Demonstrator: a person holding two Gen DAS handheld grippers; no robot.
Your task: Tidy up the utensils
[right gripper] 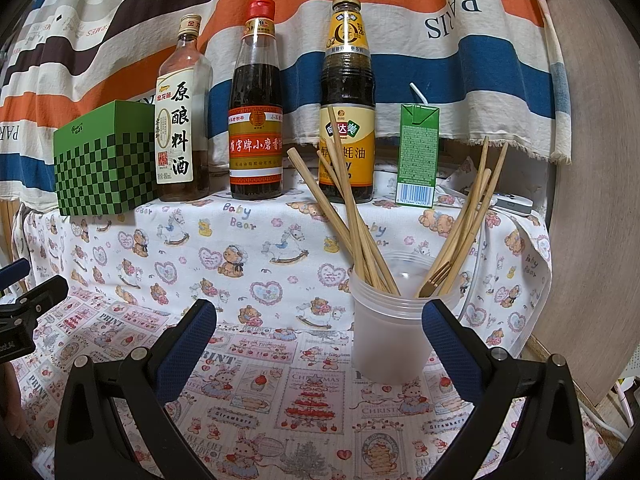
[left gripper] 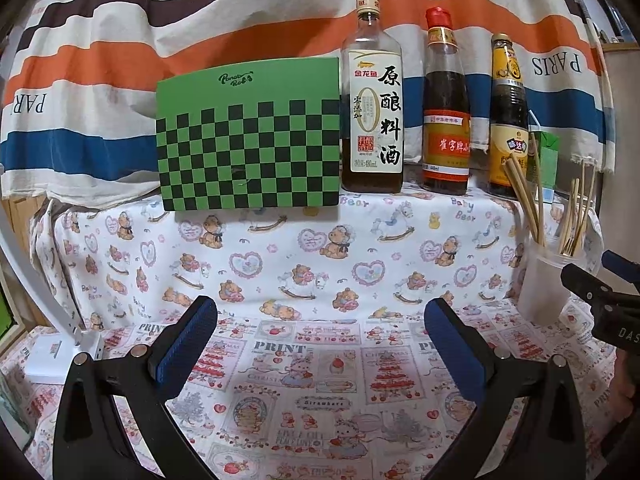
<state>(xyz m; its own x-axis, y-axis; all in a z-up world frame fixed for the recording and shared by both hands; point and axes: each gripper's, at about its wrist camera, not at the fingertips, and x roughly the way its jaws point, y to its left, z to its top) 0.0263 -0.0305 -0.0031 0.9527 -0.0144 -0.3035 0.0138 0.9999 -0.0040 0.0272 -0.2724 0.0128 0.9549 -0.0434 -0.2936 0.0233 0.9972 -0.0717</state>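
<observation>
Your right gripper point(right gripper: 320, 324) is spread wide and empty, its right finger point(right gripper: 448, 344) just before the frosted cup point(right gripper: 390, 340); your left gripper point(left gripper: 320, 324) gapes empty too. Chopsticks point(right gripper: 344, 216) and forks point(right gripper: 434, 278) stand inside.

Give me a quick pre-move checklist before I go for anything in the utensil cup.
1. Right gripper open and empty: ok.
2. Left gripper open and empty: ok.
3. Translucent plastic cup upright on the tablecloth: ok.
4. Wooden chopsticks lean left and the fork with other wooden handles leans right, in separate groups: ok.
5. Right gripper centred on the cup: not ok, the cup sits toward its right finger.
6. Oyster sauce bottle and green drink carton stand behind the cup; clearance: cannot tell.
</observation>
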